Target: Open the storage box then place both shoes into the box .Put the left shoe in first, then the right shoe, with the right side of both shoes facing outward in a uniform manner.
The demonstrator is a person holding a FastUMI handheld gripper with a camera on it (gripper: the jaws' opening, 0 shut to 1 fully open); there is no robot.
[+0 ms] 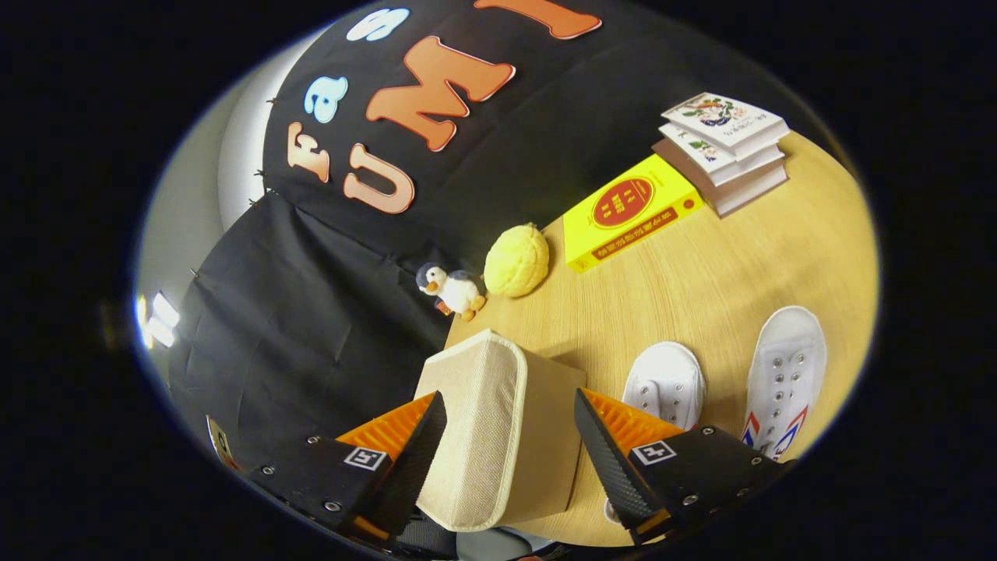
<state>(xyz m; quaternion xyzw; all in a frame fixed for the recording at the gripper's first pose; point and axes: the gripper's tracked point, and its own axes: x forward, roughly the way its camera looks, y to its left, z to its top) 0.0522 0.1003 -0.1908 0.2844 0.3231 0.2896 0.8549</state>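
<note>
Your gripper (510, 436) was spread wide, fingers astride the closed box (487, 425), both shoes (666, 382) lying just right.

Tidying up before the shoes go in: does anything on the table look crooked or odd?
Nothing looks damaged or spilled. The storage box sits between the open gripper fingers, at the table edge. The two shoes lie side by side, toes pointing the same way.
</note>
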